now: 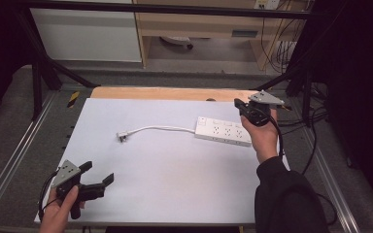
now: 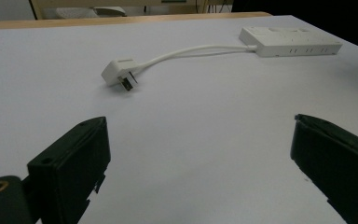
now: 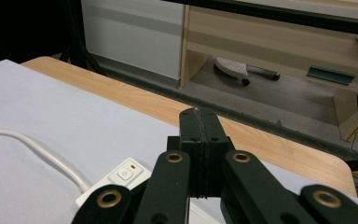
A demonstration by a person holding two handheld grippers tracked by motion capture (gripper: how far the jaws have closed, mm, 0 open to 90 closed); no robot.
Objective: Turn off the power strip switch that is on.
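Left tool [image 1: 98, 176] released, jaws wide, low over desk [image 1: 175, 184] near corner. Right tool [image 1: 239, 105] clenched on nothing, raised above power strip [image 1: 223, 130] (far right of desk). Plug [image 1: 122, 136] lies mid-desk, cord [image 1: 162, 128] curving to strip.

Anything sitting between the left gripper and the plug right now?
No. In the left gripper view, bare white tabletop runs from the open left gripper to the plug.

You have a table [image 1: 175, 93] with a wooden top, most of it covered by a pale sheet [image 1: 165, 170]. On the sheet lies a white power strip [image 1: 223, 130] near the right edge. Its white cord [image 1: 165, 128] curves left to a plug [image 1: 122, 137] near the middle.
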